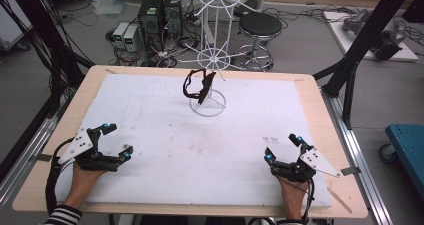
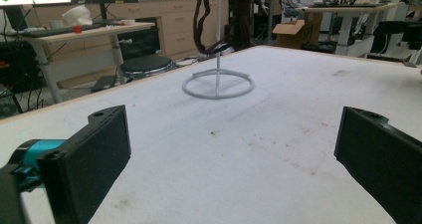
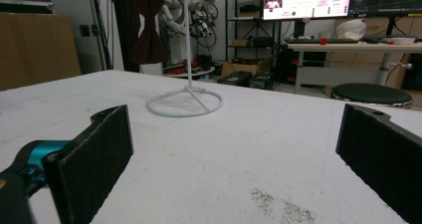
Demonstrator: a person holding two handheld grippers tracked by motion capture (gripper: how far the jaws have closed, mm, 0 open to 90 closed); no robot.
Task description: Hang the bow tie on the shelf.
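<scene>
while both are resting spread and empty, the left gripper [image 1: 114,141] is sitting slightly nearer than the right gripper [image 1: 283,147] to the dark hair tie [image 1: 198,86] hanging upright on the white stand [image 1: 208,107].

The high view looks forward and down from above the person's side, taking in the whole table [image 1: 320,115], the rack [image 1: 209,60] at its far middle and the floor beyond. The left gripper [image 1: 118,141] sits at the near left corner, the right gripper [image 1: 285,147] at the near right. Each gripper view sits low, just above the table top, and looks along its own wide-apart jaws toward the far middle. The left gripper view faces the rack [image 2: 218,79] with desks behind; the right gripper view faces the same rack [image 3: 186,97] from the other side. All three views share the rack's ring base and the white table top around it.
</scene>
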